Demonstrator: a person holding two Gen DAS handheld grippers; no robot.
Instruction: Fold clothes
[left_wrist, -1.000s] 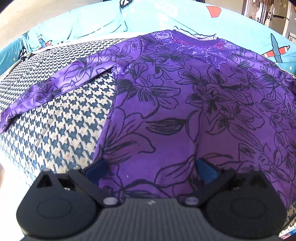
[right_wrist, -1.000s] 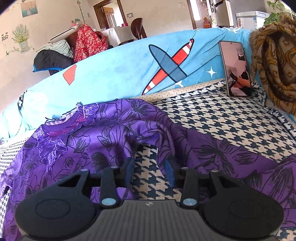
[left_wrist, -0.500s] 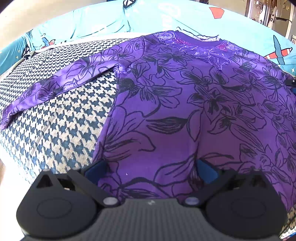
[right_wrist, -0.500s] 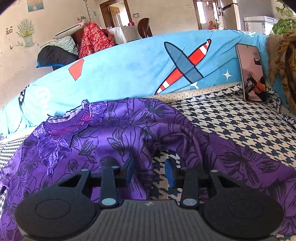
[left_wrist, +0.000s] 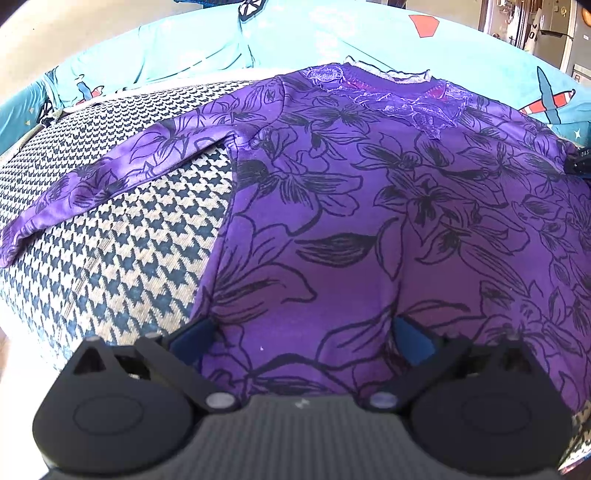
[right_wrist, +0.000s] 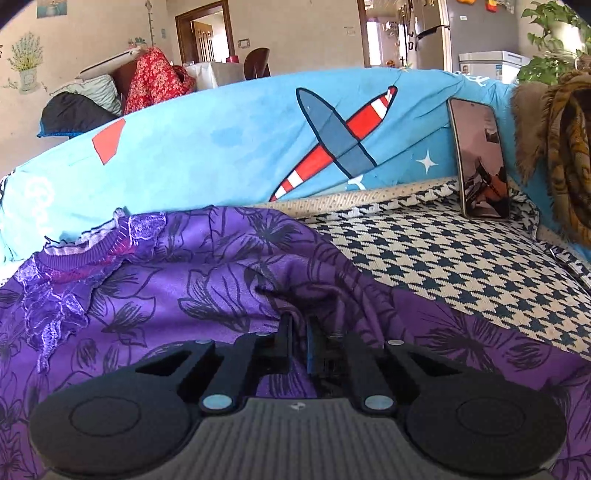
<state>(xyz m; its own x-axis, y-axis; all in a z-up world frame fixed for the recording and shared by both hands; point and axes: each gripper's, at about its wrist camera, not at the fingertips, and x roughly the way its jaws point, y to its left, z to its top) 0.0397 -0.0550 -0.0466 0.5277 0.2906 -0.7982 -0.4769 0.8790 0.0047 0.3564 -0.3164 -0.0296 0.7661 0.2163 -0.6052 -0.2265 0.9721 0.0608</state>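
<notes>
A purple long-sleeved top with black flower outlines lies spread flat, front up, on a houndstooth sofa seat. Its left sleeve stretches out to the left. My left gripper stands open at the hem, its blue pads wide apart with the fabric lying between them. In the right wrist view the top bunches up near the right armpit. There my right gripper has its jaws closing tight, pinching a fold of the purple fabric between the pads.
A phone leans against the blue aeroplane-print back cushion. A brown fringed scarf hangs at the far right. The seat's front edge drops away at the lower left of the left wrist view.
My right gripper moved forward and down into the armpit fold, and its jaws went from apart to pinched on the fabric. The left gripper stayed where it was, open.
</notes>
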